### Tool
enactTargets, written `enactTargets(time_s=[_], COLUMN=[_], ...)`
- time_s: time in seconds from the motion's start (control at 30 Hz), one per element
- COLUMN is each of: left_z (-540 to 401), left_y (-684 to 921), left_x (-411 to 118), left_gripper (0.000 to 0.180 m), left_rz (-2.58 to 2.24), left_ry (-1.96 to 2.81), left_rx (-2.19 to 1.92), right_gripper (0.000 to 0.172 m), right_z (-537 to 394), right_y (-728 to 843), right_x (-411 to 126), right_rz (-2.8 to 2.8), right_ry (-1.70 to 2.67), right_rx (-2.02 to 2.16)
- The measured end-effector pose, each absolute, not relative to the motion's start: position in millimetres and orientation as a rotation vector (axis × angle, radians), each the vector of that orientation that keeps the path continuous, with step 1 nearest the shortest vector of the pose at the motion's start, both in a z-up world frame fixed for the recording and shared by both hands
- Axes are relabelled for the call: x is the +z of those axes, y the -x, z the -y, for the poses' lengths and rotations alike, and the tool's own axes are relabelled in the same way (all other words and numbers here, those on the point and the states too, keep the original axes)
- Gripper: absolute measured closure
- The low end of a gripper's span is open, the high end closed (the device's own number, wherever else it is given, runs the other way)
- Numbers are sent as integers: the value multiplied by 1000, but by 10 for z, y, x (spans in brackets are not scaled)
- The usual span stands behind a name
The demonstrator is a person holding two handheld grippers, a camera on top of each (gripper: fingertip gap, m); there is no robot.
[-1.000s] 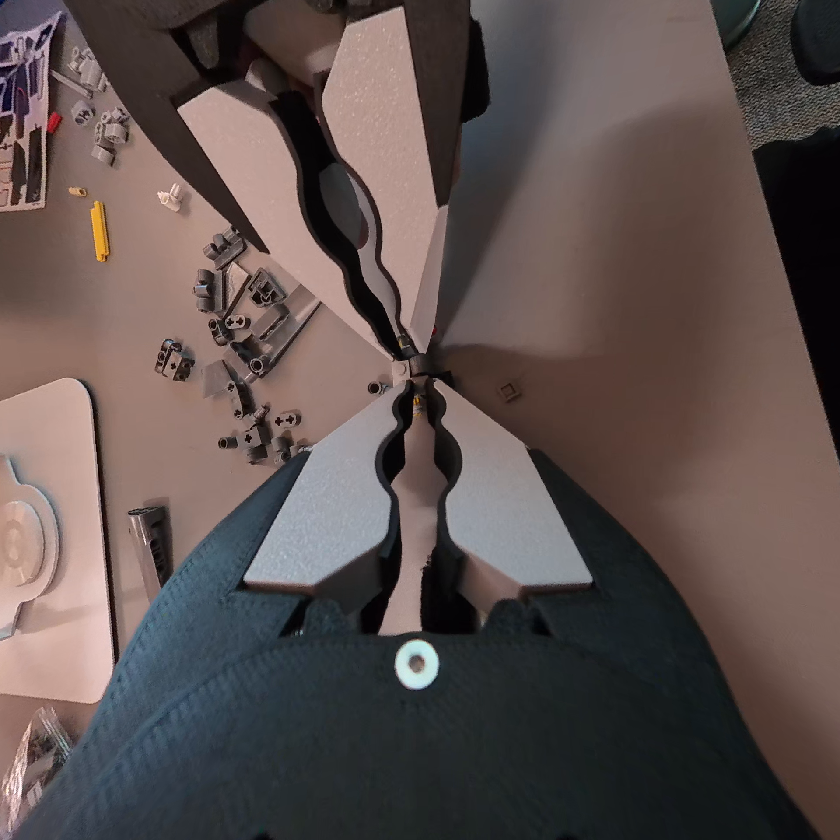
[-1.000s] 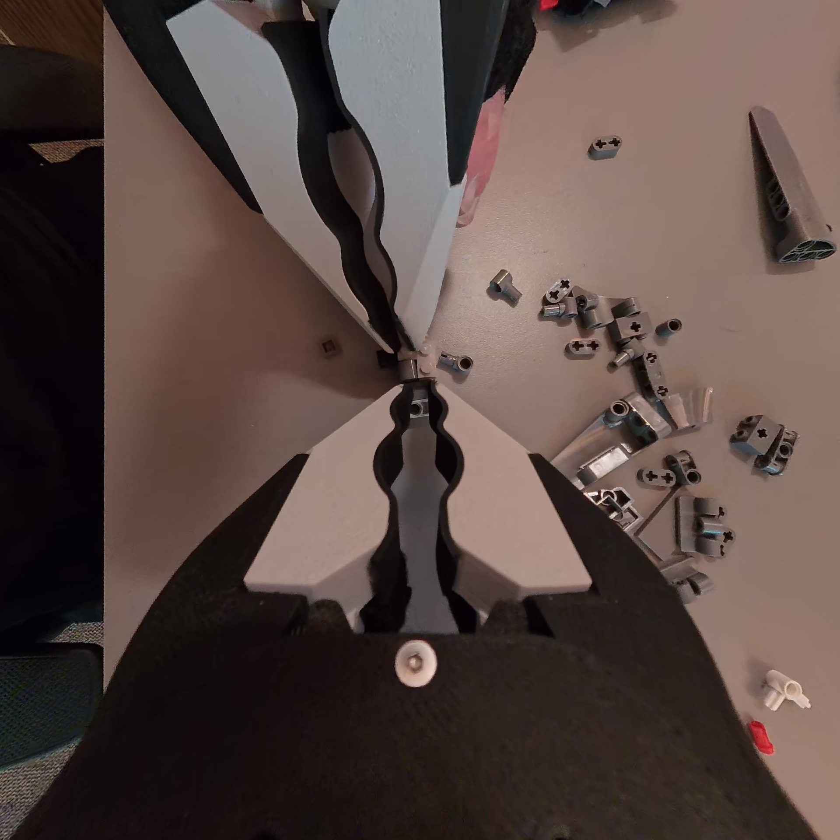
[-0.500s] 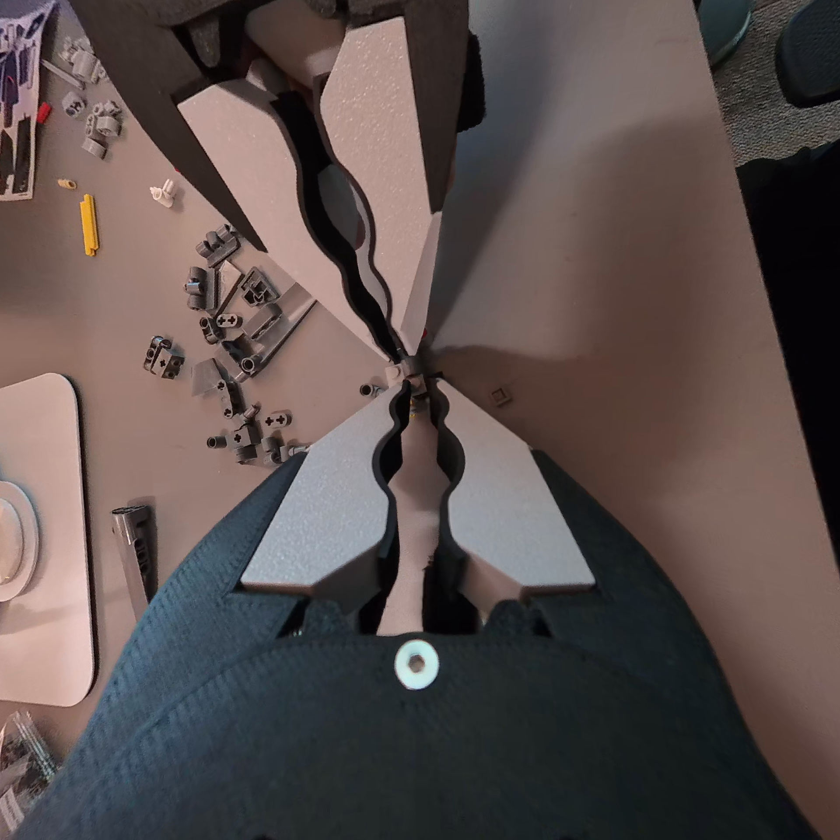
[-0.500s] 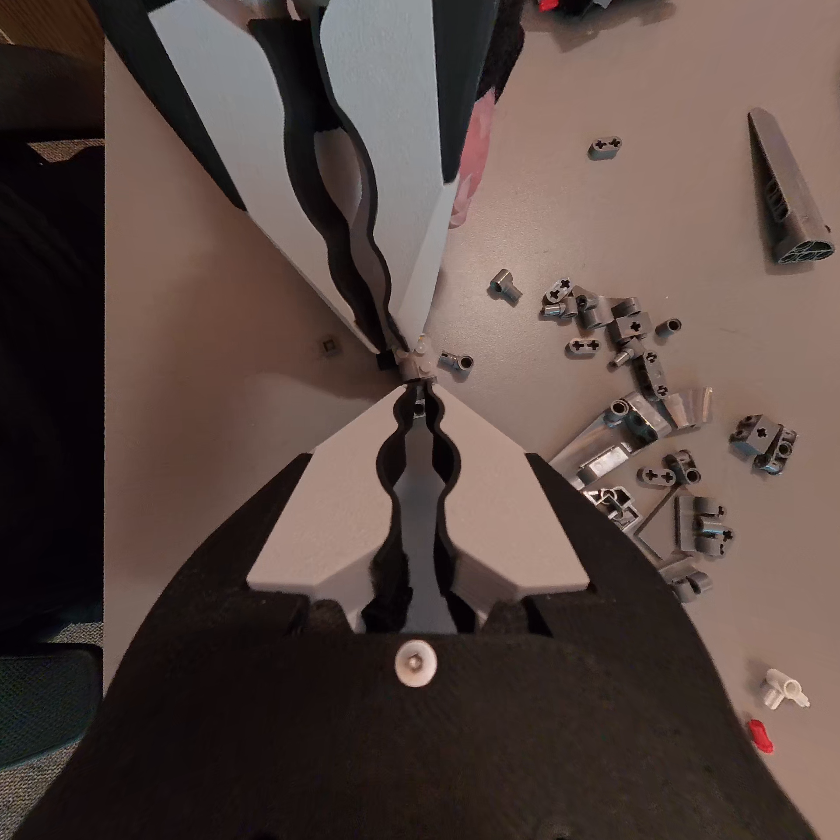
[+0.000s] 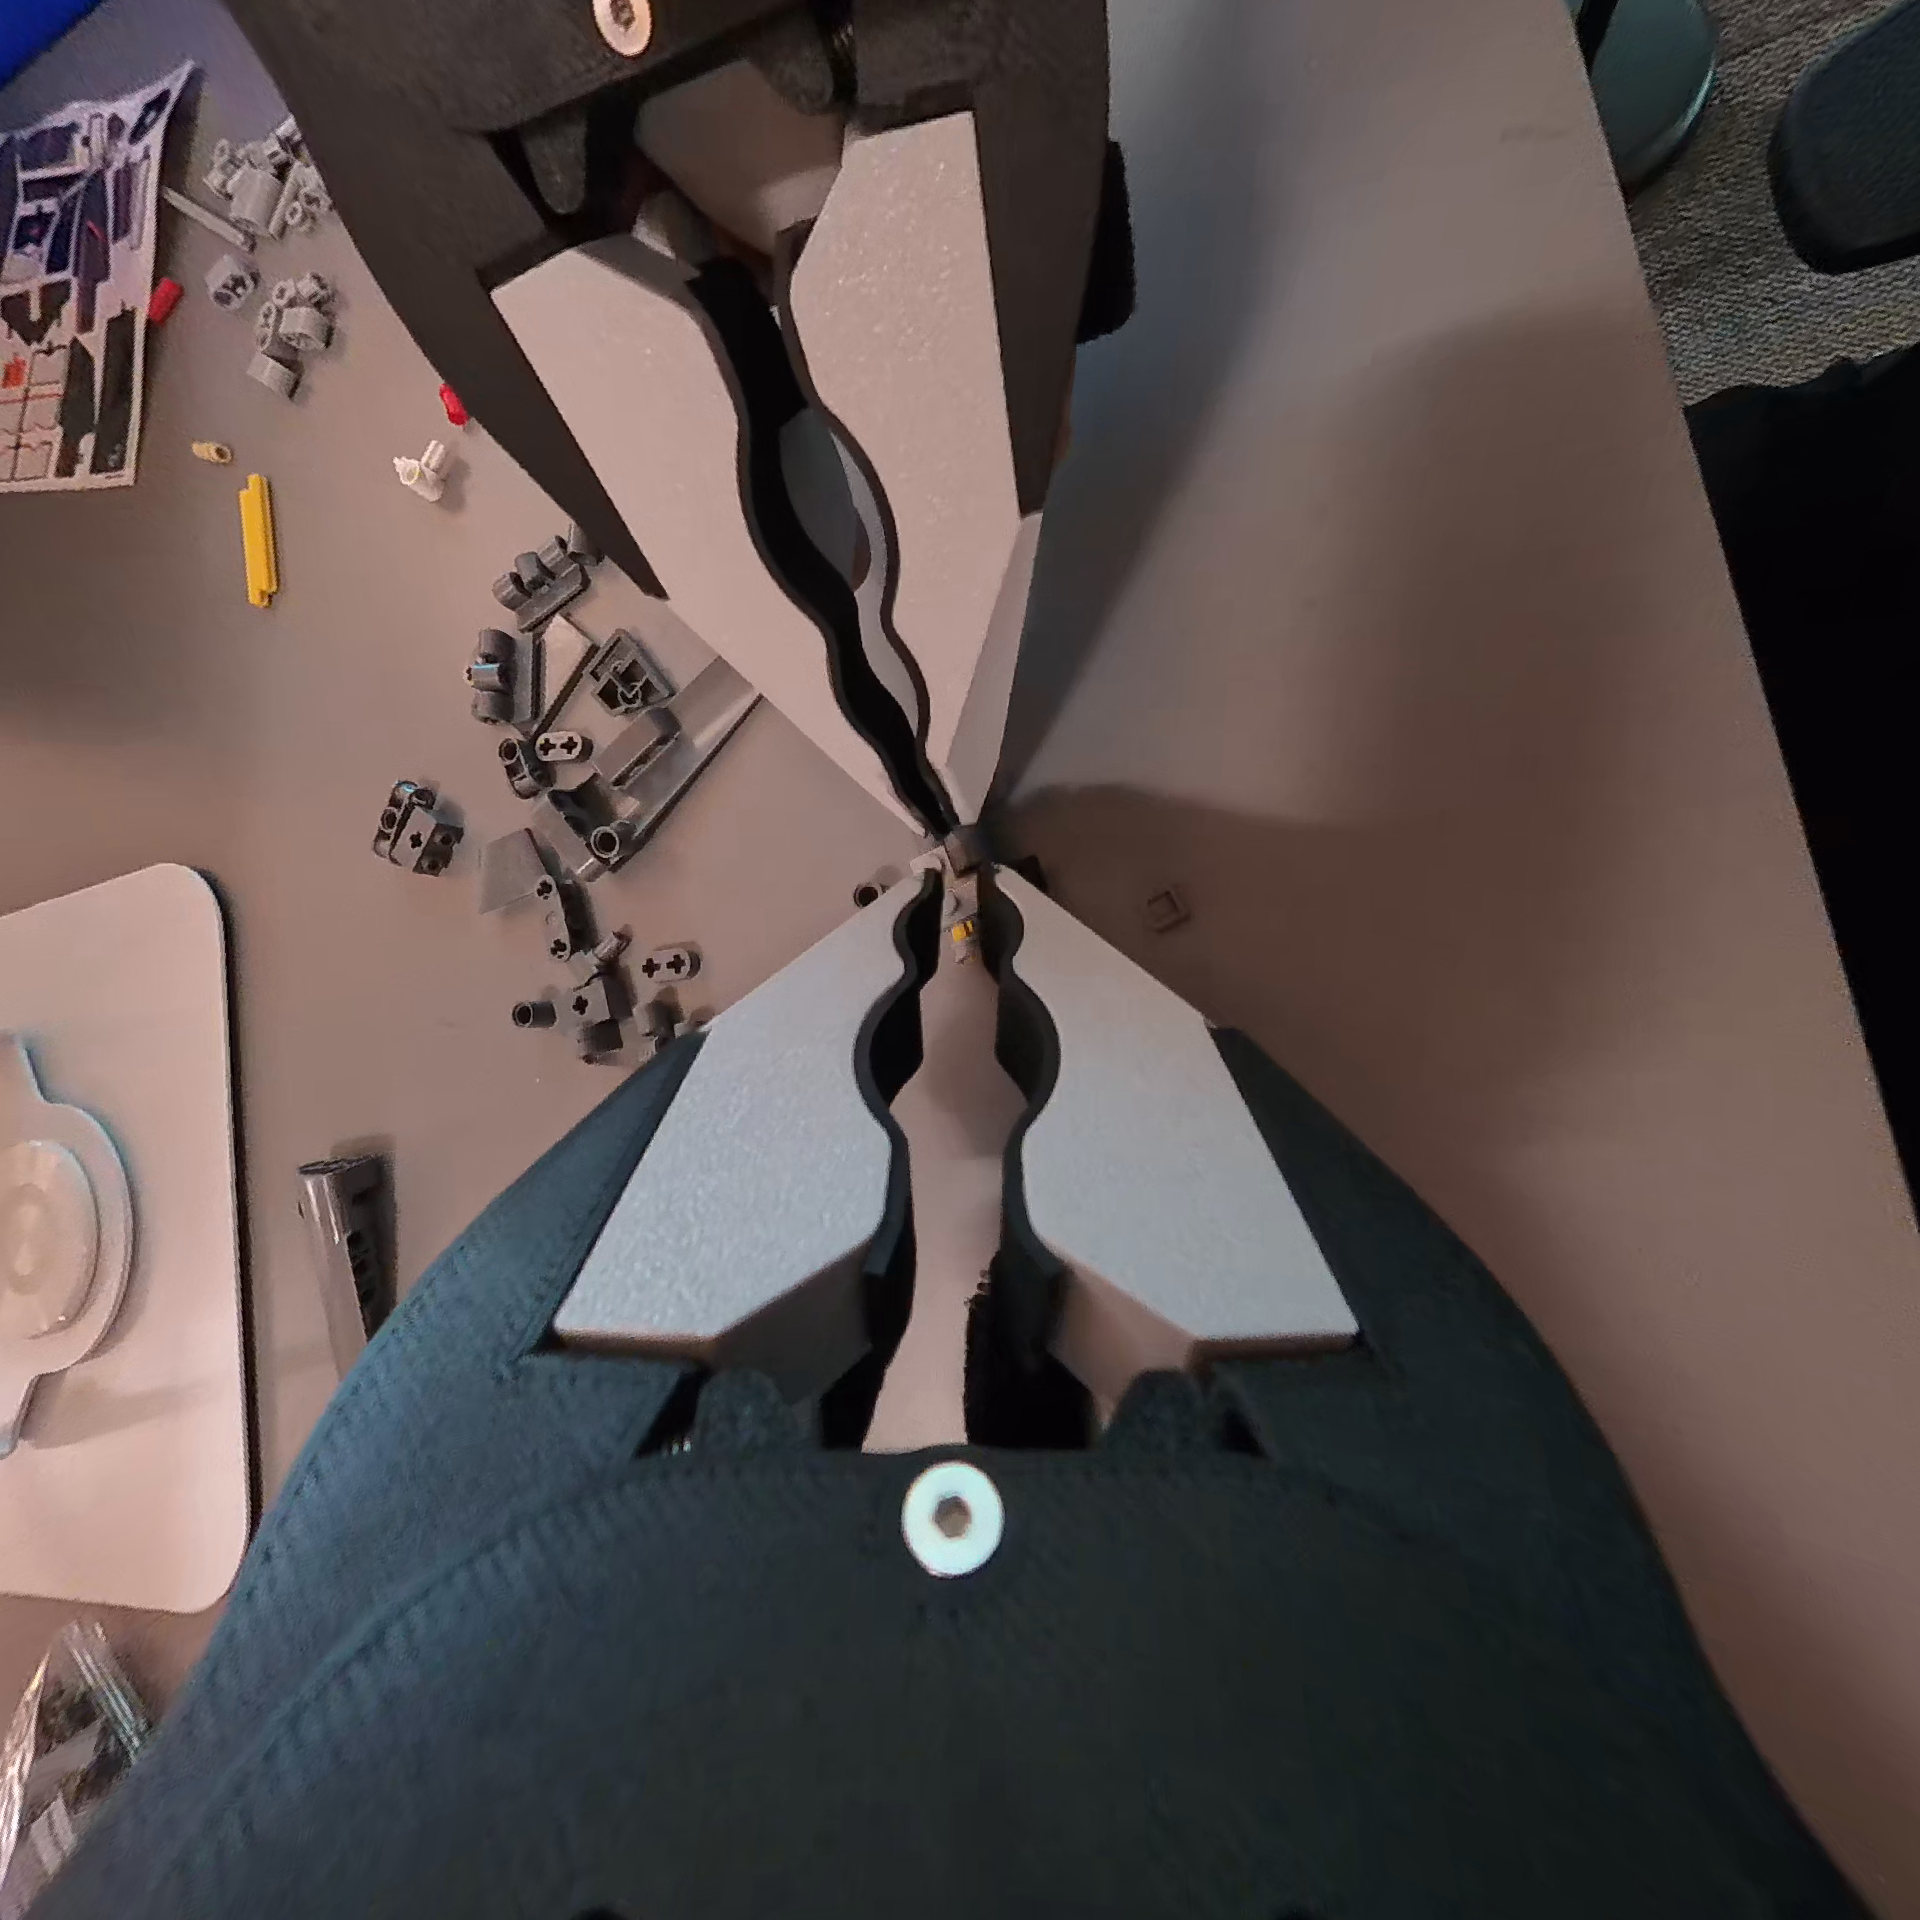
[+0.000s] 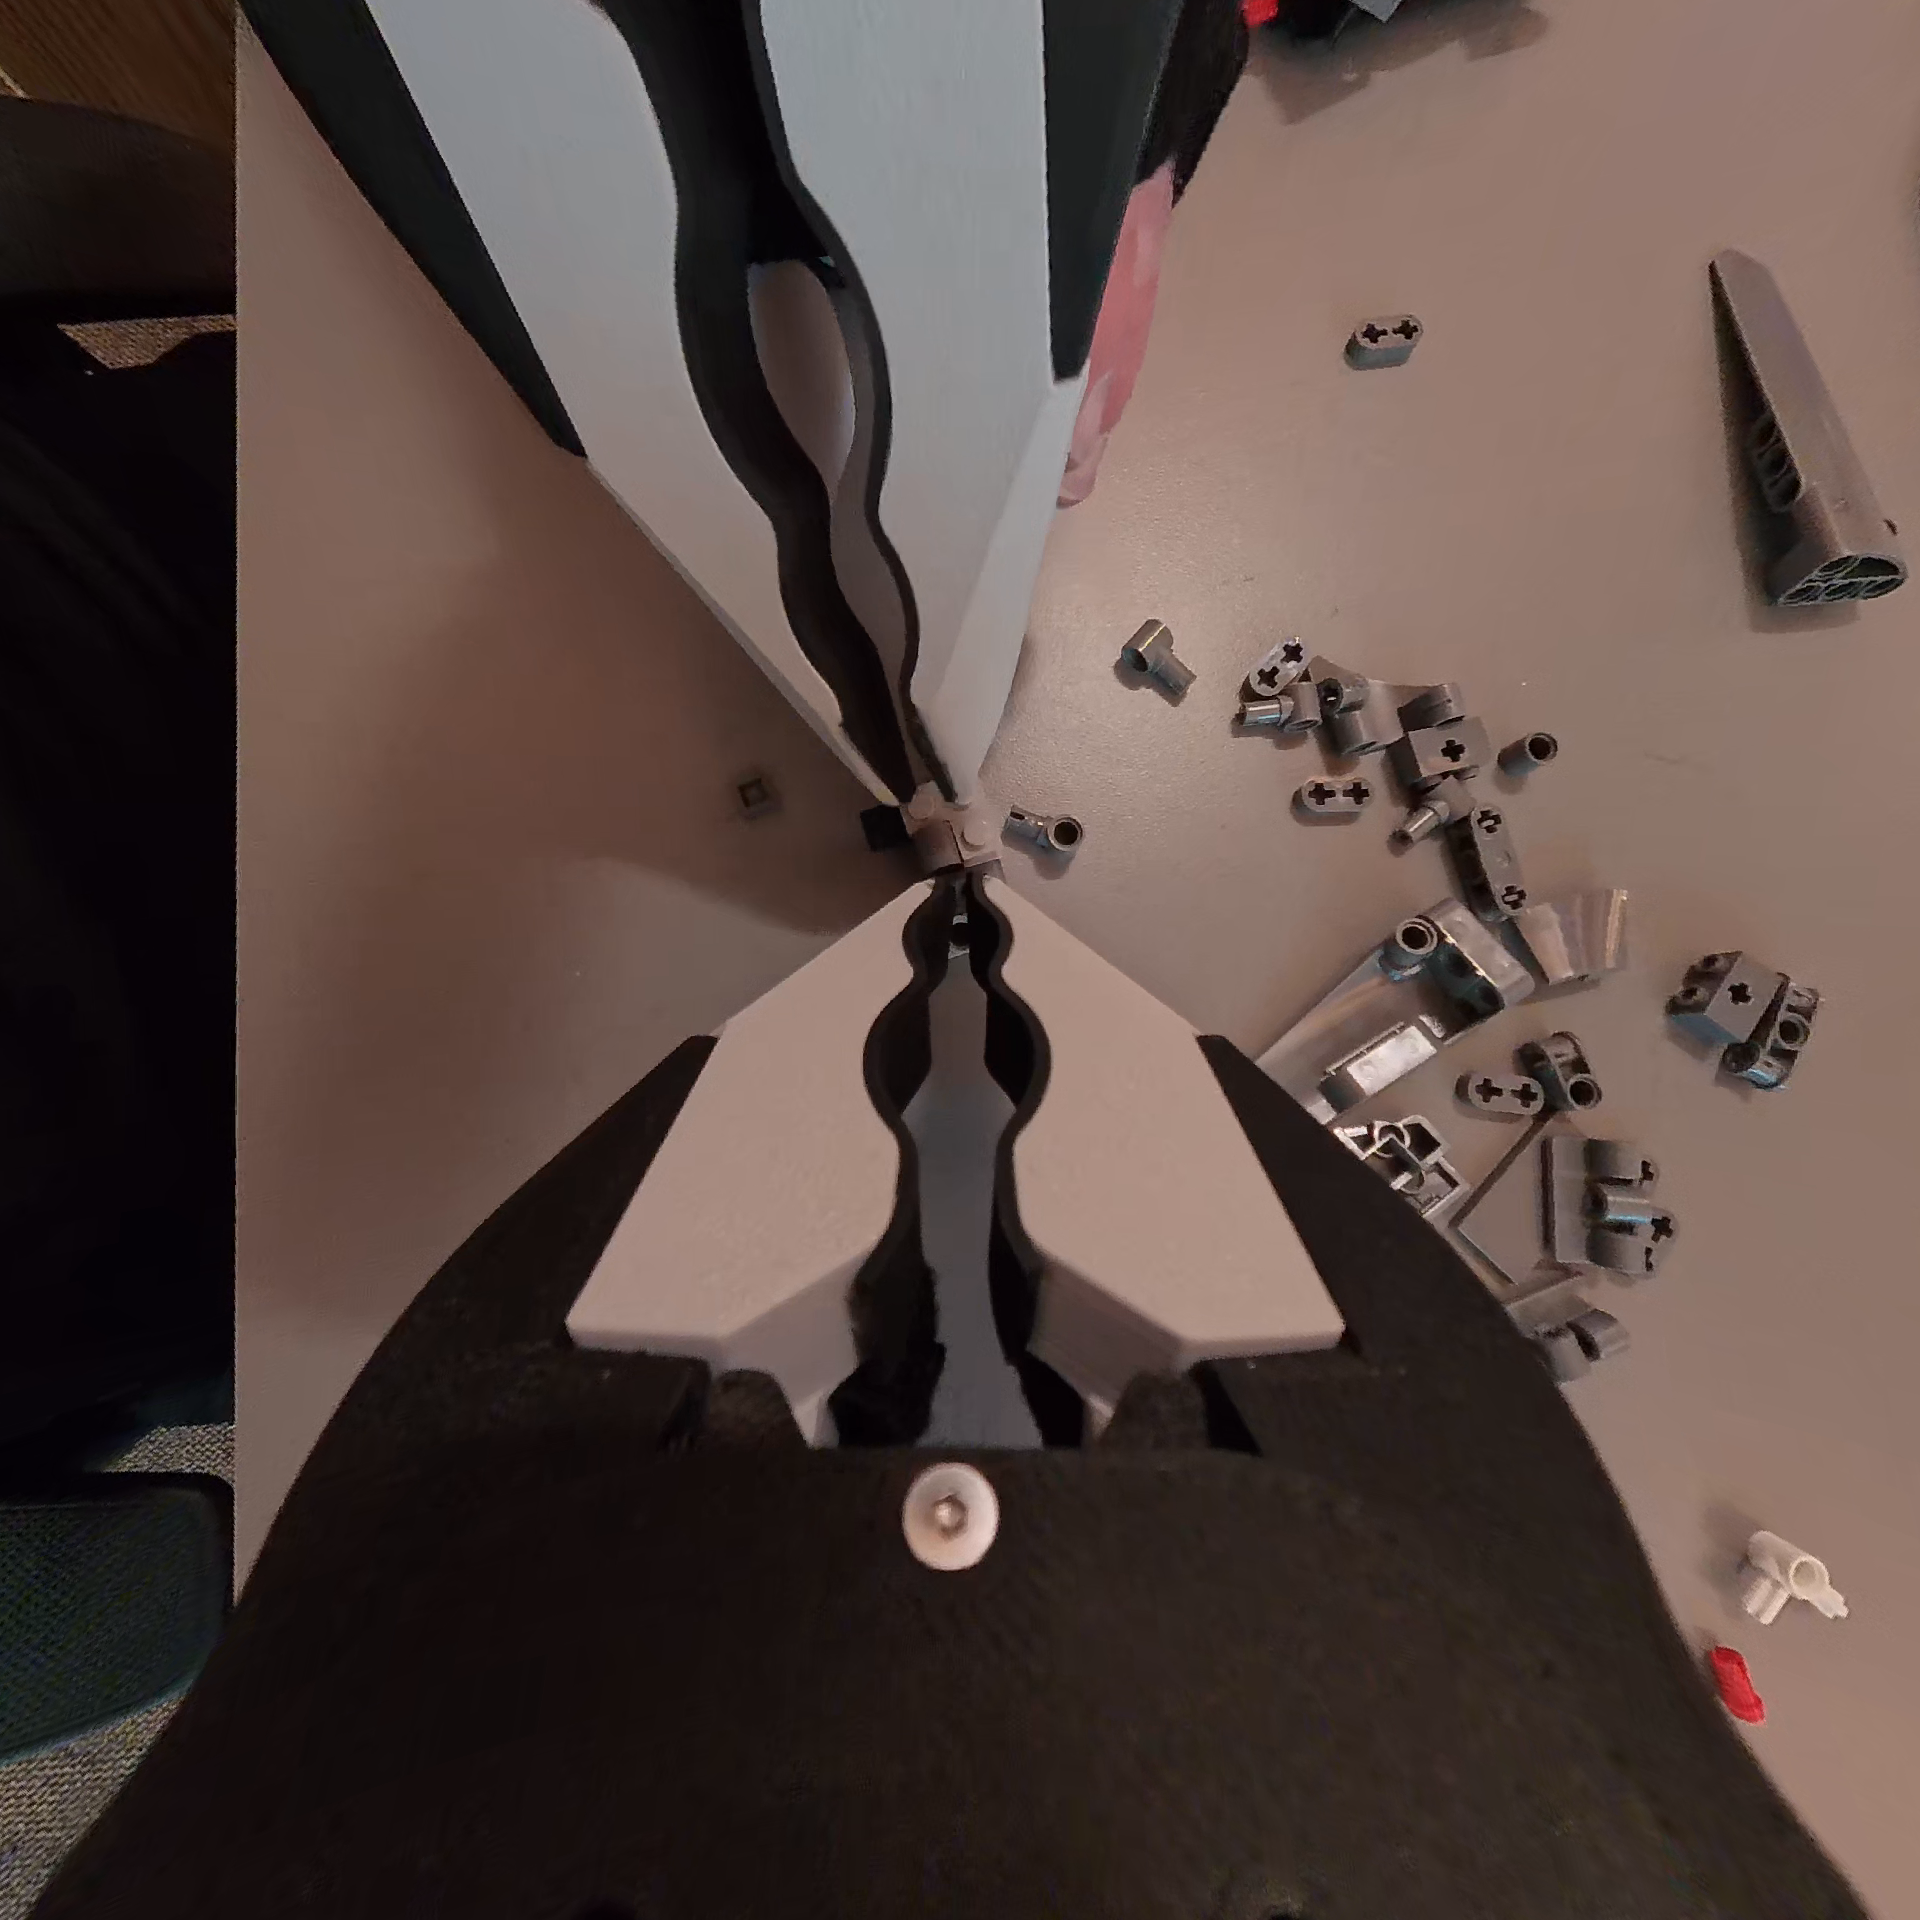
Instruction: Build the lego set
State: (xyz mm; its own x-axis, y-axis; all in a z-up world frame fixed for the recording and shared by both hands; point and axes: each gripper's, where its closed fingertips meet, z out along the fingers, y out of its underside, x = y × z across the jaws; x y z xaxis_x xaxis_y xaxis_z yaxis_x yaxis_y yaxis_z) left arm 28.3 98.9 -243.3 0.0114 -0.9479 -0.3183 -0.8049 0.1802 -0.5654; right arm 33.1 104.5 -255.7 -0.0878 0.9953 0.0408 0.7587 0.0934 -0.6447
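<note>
My two grippers meet tip to tip above the grey table (image 5: 1403, 1039). In the left wrist view my left gripper (image 5: 961, 899) is shut on a small grey brick part with a yellow end (image 5: 964, 925). The right gripper (image 5: 951, 826) comes in from the top and grips a dark grey cube (image 5: 968, 847) that touches this part. In the right wrist view my right gripper (image 6: 956, 883) is shut on the small grey brick cluster (image 6: 951, 831). The left gripper (image 6: 920, 784) holds the cluster's far side from above.
Loose grey brick parts (image 5: 582, 748) (image 6: 1455, 935) lie beside the grippers. Also on the table are a yellow axle (image 5: 257, 540), a sticker sheet (image 5: 73, 281), a white pad (image 5: 114, 1247), a long tapered grey part (image 6: 1797, 436), a white connector (image 6: 1792, 1590) and a small square tile (image 5: 1166, 909). The table edge (image 6: 237, 727) is close. Only a small space, under 4 cm, lies between the two pairs of fingers.
Both grippers stay tip to tip on the small brick cluster. My right fingers have drawn a little closer together. The left wrist view has shifted slightly.
</note>
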Motion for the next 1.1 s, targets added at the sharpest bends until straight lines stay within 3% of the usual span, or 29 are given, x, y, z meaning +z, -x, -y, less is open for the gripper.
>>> enactTargets(time_s=[1.1], left_z=[-1085], left_y=[-235], left_x=[-2411], left_gripper=[180], left_rz=[-1763], left_ry=[1632], left_rx=[-261], right_gripper=[172], right_z=[-1040], right_y=[-327], right_x=[-2558], right_rz=[1899], right_ry=[1708], right_rx=[654])
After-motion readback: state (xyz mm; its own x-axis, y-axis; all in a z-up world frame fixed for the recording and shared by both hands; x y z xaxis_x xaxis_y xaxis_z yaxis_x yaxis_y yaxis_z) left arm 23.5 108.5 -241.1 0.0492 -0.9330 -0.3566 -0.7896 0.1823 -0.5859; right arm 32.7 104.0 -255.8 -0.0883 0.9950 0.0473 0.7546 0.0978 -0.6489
